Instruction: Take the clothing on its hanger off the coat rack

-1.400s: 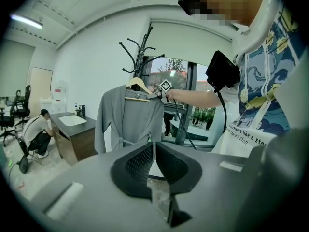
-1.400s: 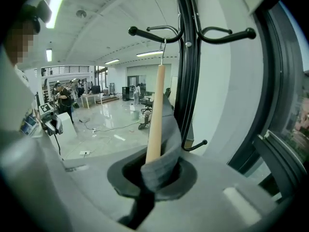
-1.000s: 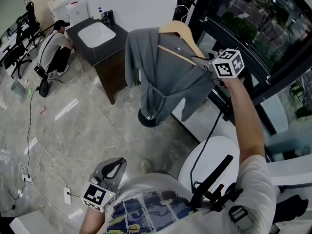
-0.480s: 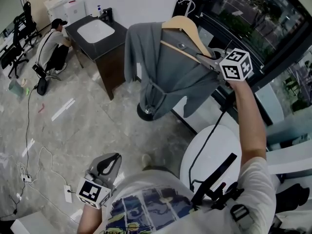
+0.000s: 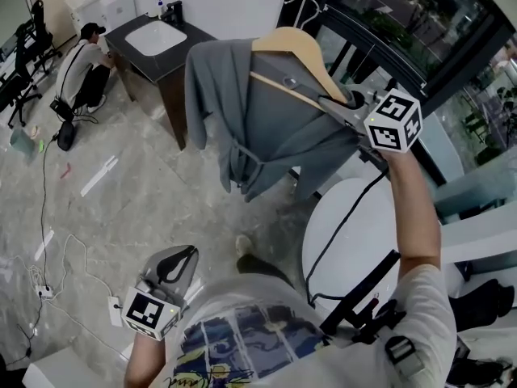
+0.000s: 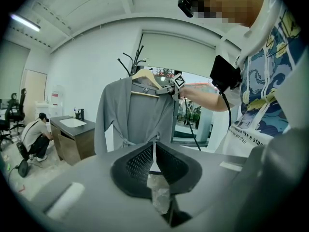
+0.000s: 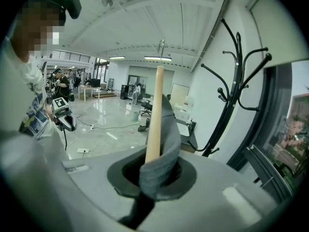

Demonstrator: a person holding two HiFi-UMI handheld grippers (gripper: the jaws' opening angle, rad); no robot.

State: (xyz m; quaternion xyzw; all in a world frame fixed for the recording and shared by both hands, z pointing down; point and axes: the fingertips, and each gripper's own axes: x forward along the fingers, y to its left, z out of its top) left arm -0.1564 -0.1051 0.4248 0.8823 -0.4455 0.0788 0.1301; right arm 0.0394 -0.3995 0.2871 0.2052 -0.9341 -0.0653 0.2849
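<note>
A grey garment hangs on a wooden hanger, held up in the air. My right gripper is shut on the hanger's right arm and the cloth over it. In the right gripper view the wooden hanger and a fold of grey garment rise from the closed right gripper. The black coat rack stands apart to the right, its hooks bare. My left gripper hangs low at the left, shut on nothing. In the left gripper view, the left gripper faces the garment.
A dark cabinet with a white sink stands at the back, with a person crouching beside it. A white round seat is below my right arm. Cables lie on the marble floor. A black-framed glass wall runs along the right.
My right gripper has carried the hanger and garment left and nearer, away from the coat rack, whose base is now hidden. My left gripper has shifted a little with the body.
</note>
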